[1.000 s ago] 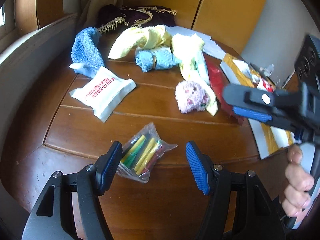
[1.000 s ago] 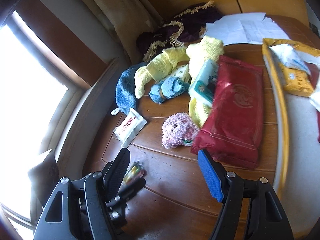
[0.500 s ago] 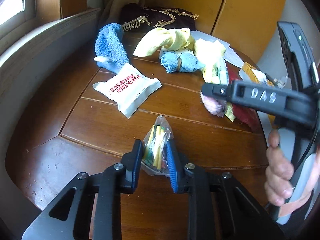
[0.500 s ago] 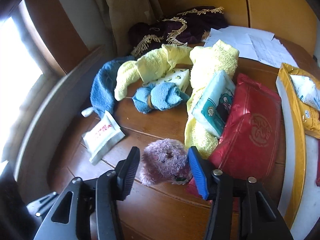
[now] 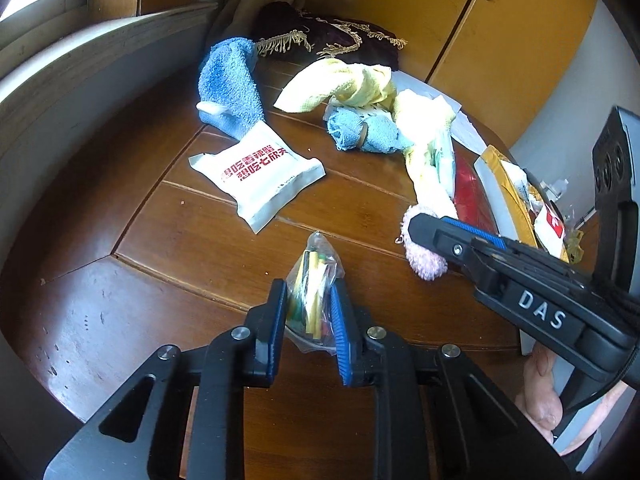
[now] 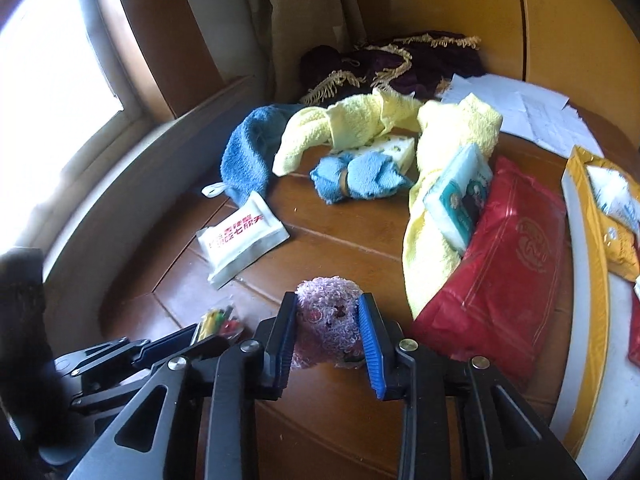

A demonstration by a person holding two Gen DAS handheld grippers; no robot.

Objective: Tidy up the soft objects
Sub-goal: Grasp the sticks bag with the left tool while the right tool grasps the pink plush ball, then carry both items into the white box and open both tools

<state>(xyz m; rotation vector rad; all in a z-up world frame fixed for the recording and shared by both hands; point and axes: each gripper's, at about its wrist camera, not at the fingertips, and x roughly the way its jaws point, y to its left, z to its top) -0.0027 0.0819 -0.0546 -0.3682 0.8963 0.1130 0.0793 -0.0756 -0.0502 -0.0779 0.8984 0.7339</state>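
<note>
Currently, wooden table (image 5: 120, 304) is cluttered: blue towel (image 5: 230, 84) near the far edge. Right gripper (image 6: 327, 334) clamped on pink fuzzy toy (image 6: 328, 320), apparently resting on the table. Left gripper (image 5: 308, 316) pinches clear bag of coloured sticks (image 5: 312, 280), close beside the toy.

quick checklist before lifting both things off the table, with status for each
1. Left gripper shut on the bag of coloured sticks: ok.
2. Right gripper shut on the pink puff: ok, pads press both sides.
3. Bag grip deep enough: ok, most of it sits between the pads.
4. Puff free of the yellow towel and red pack: ok, a gap shows in the right view.
5. Grippers apart from each other: ok, but close.
6. Place to put them: cannot tell, no bin in view.
</note>
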